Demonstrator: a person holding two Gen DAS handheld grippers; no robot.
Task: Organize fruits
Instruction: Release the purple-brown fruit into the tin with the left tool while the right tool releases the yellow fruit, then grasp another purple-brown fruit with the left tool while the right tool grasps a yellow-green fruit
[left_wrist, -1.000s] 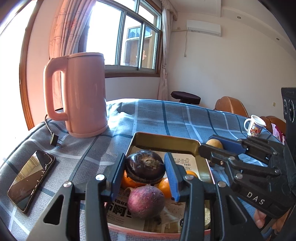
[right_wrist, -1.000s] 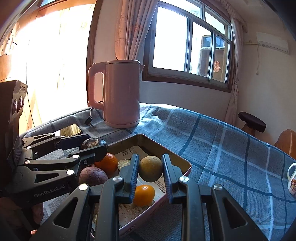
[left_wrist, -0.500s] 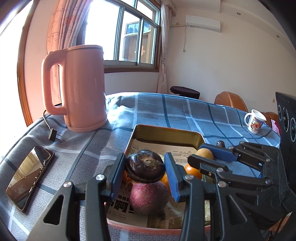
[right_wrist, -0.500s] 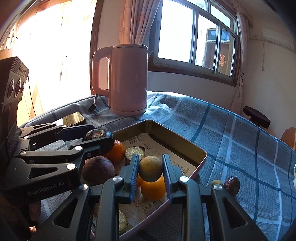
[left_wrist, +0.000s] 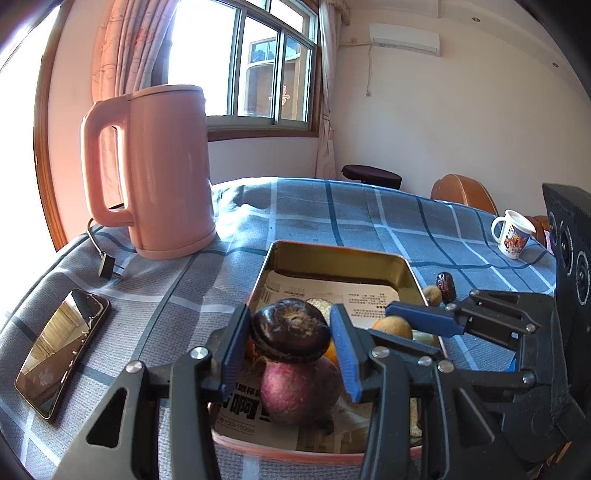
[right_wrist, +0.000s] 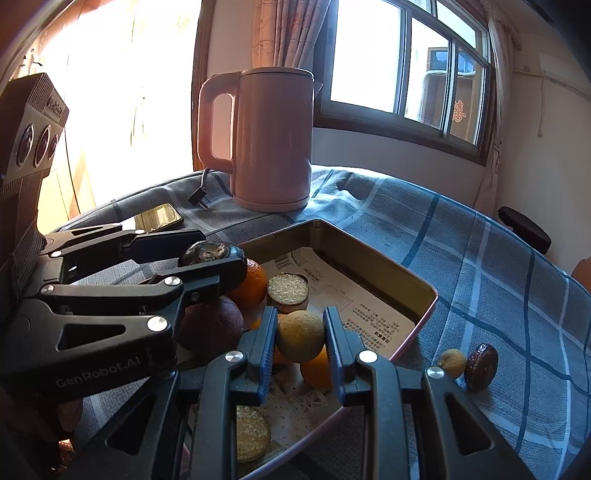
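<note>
The dark purple, flattened round fruit (left_wrist: 290, 329) sits between the blue pads of our left gripper (left_wrist: 290, 334), directly above a reddish-purple round fruit (left_wrist: 300, 391) in the gold rectangular metal tin (left_wrist: 404, 271). Our left jaws have just been opening; the right pad shows a narrow gap to the fruit, and we cannot tell whether the left pad still touches. The fruit's stem end faces the left wrist camera, tilted upward; its broad axis runs across the jaws.

Our right gripper (right_wrist: 300, 338) clamps a dull yellow-green round fruit (right_wrist: 301, 335) over the tin's near end, above an orange citrus fruit (right_wrist: 317, 367).

Only the left wrist view shows the white printed mug (left_wrist: 512, 238) on the blue checked tablecloth (left_wrist: 332, 214). Only the right wrist view shows a sugar-crusted round cake (right_wrist: 288, 293) fully, and a second one (right_wrist: 252, 437) at the tin's near corner. Both views show the pink plastic kettle (left_wrist: 162, 170), the black phone (left_wrist: 62, 352), and two small pieces (right_wrist: 467, 363) lying on the cloth just beside the tin.
</note>
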